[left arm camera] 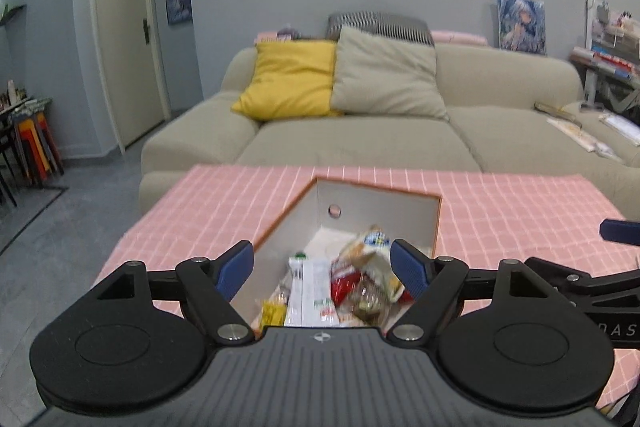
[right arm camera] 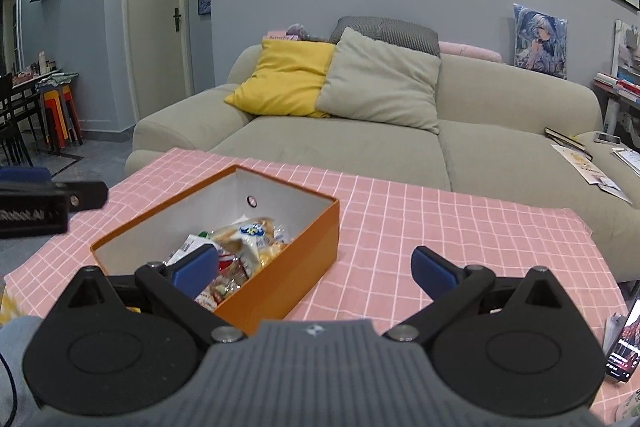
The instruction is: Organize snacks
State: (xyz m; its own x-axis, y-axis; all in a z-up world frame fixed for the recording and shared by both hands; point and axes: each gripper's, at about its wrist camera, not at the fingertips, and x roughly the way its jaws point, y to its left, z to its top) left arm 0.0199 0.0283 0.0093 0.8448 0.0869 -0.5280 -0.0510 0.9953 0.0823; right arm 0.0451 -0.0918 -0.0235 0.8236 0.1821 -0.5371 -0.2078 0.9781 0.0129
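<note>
Orange box (right arm camera: 280, 279) with pale grey inside, ahead of left gripper (left arm camera: 324, 269), black with blue pads. Snack packets (left arm camera: 340, 287) between its pads: white, red, yellow. Pink tablecloth (right arm camera: 440, 227) with white grid under right gripper (right arm camera: 316, 269). Beyond: beige sofa (right arm camera: 360, 147), yellow cushion (right arm camera: 284, 83), grey-beige cushion (right arm camera: 380, 83).

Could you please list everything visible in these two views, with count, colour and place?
box: one, orange outside, pale inside, on the tablecloth.
snack packets: several, mixed colours, inside the box.
tablecloth: one, pink check, covering the table.
sofa: one, beige, behind the table.
cushions: yellow, beige and one grey behind, on the sofa.
stools: stacked, red and orange, far left.
phone: one, screen lit, lower right edge.
left hand-held gripper: black, blue pads, open above the box.
right hand-held gripper: same colours, open, nothing between.
</note>
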